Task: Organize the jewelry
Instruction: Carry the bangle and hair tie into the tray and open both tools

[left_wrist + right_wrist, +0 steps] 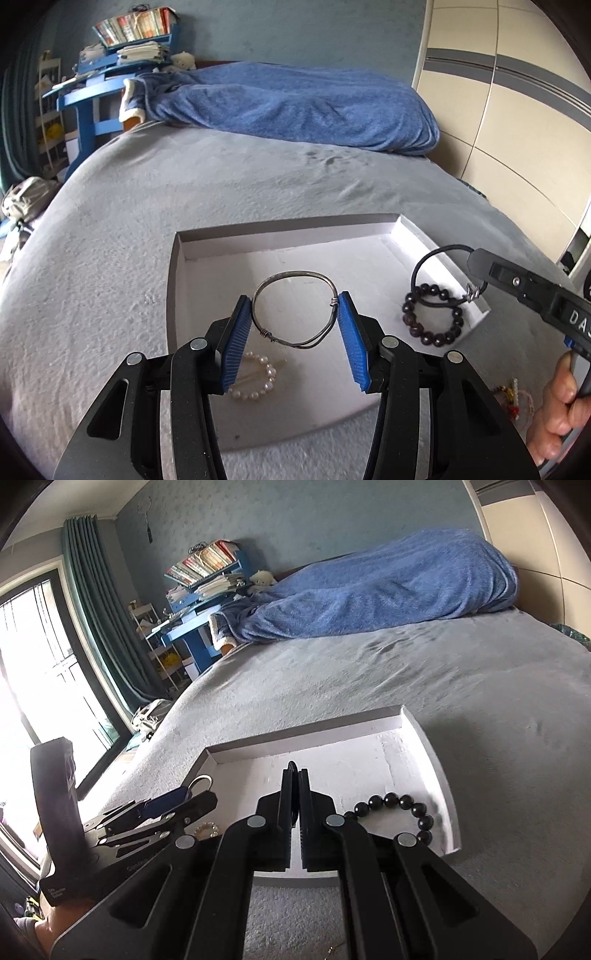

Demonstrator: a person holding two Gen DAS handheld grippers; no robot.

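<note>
Silver bangle clamped in half-open left tool; closed right tool grips black cord.

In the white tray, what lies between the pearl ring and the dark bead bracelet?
In the left wrist view, the pearl ring and the dark bead bracelet lie apart; between them stands the left tool, closed on the silver wire bangle, above bare white tray floor.
</note>
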